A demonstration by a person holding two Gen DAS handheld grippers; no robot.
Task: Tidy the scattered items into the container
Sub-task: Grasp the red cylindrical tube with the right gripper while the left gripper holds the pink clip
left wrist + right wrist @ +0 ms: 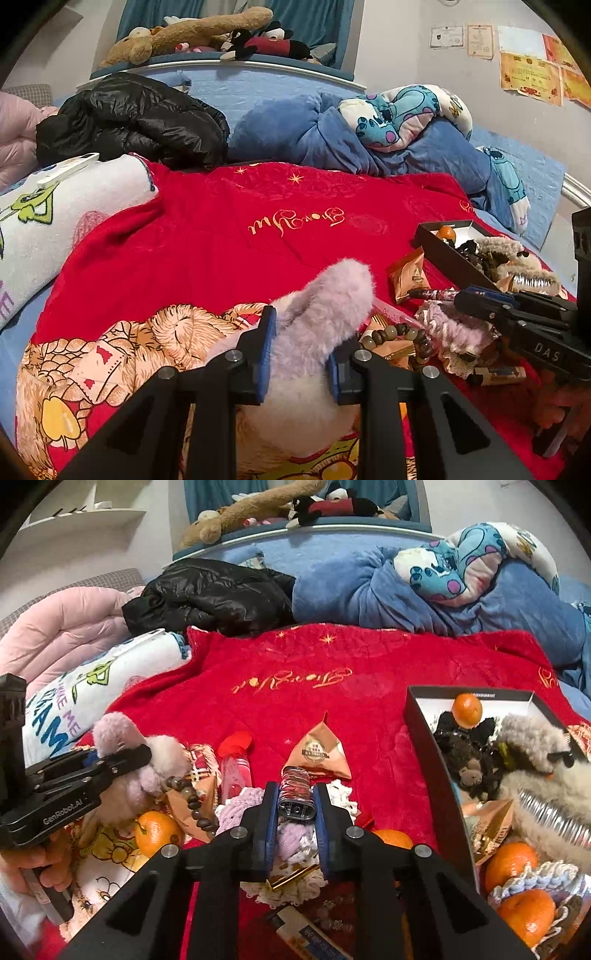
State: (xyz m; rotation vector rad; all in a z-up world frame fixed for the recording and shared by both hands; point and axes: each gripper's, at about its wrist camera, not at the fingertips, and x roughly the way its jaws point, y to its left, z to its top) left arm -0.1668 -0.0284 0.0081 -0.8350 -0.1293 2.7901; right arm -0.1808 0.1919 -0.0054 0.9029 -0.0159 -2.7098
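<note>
My left gripper is shut on a fluffy lilac plush toy over the red blanket; it also shows in the right wrist view. My right gripper is shut on a small red patterned lighter, held above crocheted pieces. The black box stands at the right, holding tangerines, a furry clip and snack packets. A bead bracelet, a gold packet, a red-capped bottle and a tangerine lie scattered.
A black jacket and blue bedding lie at the back of the bed. A white printed pillow with a remote lies at the left. Another lighter lies near the front edge.
</note>
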